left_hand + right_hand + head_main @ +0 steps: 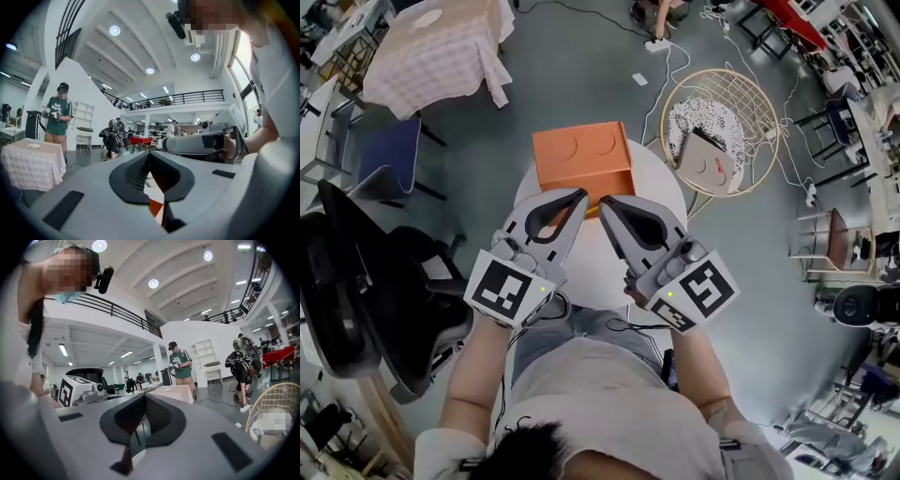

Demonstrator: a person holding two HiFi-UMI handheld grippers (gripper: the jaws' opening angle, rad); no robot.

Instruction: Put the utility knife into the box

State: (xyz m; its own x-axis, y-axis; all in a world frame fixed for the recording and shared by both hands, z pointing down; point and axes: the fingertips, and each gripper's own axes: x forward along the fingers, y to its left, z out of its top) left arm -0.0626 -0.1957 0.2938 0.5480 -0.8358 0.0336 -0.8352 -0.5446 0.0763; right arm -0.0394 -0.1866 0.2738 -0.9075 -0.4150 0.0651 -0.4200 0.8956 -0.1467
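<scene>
The head view shows a round white bench (pixel 661 187) with an orange box (pixel 581 155) at its 12 o'clock edge. The left gripper (pixel 579 195) and right gripper (pixel 606 202) hang side by side over the bench. Their tips lean toward each other just short of the box's near wall. In this view each pair of jaws meets at the tips and leaves an oval loop behind them.

The gripper views confirm it. The left gripper (pixel 149 154) has its jaws closed on nothing, and a sliver of orange box and white bench shows through the loop. That view also catches the right gripper at 3 o'clock. The right gripper (pixel 144 394) is likewise closed and empty, and the left one's marker cube (pixel 70 390) sits at 9 o'clock.

The knife cannot be made out in any view.

Only the head view shows the wicker chair (pixel 719 131) at 2 o'clock of the bench and a cloth-covered table (pixel 441 47) at 11 o'clock. Only the gripper views show the hall at eye level, with a person in a green shirt (pixel 58 115) standing beside that table.
</scene>
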